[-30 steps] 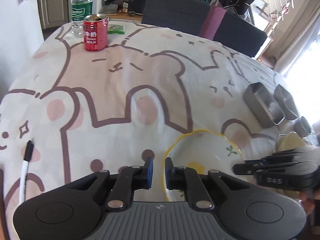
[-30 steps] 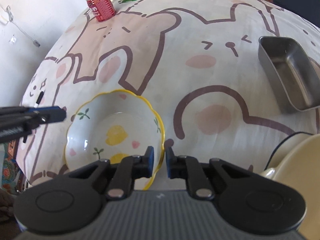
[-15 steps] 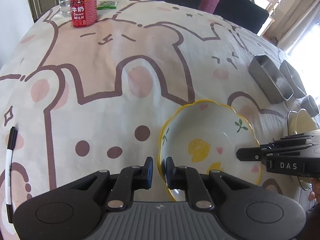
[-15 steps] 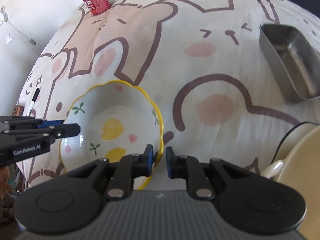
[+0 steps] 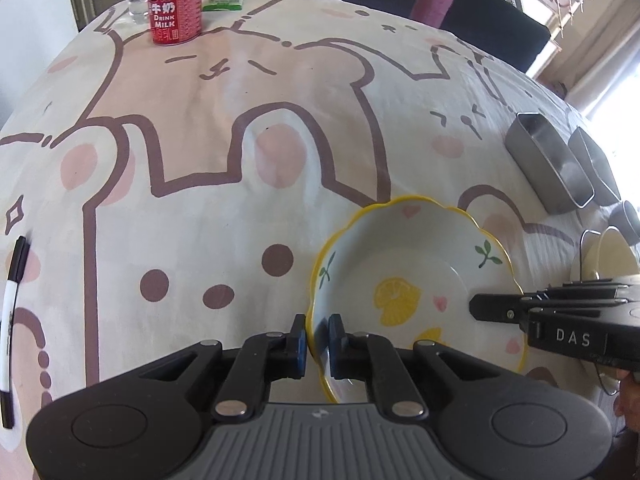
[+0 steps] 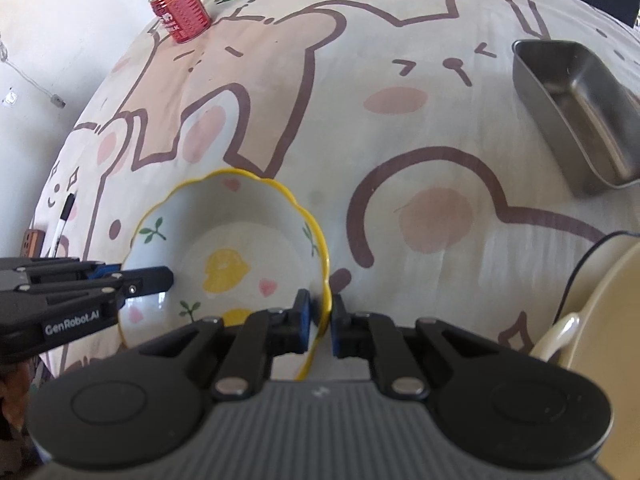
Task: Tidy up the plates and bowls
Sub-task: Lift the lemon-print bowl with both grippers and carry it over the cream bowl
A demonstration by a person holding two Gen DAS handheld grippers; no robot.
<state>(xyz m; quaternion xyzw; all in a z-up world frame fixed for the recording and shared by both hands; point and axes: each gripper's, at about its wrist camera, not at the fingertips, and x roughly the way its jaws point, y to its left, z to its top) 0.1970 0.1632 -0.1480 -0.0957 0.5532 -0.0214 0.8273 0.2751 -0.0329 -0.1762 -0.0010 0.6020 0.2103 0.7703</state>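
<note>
Your left gripper [image 5: 318, 338] pinches the near-left rim of the yellow-edged bowl [image 5: 404, 280], one finger outside the wall and one inside, the gap no wider than the rim. Your right gripper [image 6: 320, 324] clamps the opposite rim of that bowl [image 6: 224, 248] the same way, jaws nearly together on the scalloped edge. In the left wrist view the bowl sits at about 5 o'clock on the cartoon-print counter [image 5: 240, 128], its lemon pattern facing up. A steel tray [image 5: 548, 164] lies at 3 o'clock, a red milk can [image 5: 174, 8] at 11 o'clock, and a pen [image 5: 12, 320] at 8 o'clock. A cream dish [image 6: 600, 340] sits just right of your right gripper.
</note>
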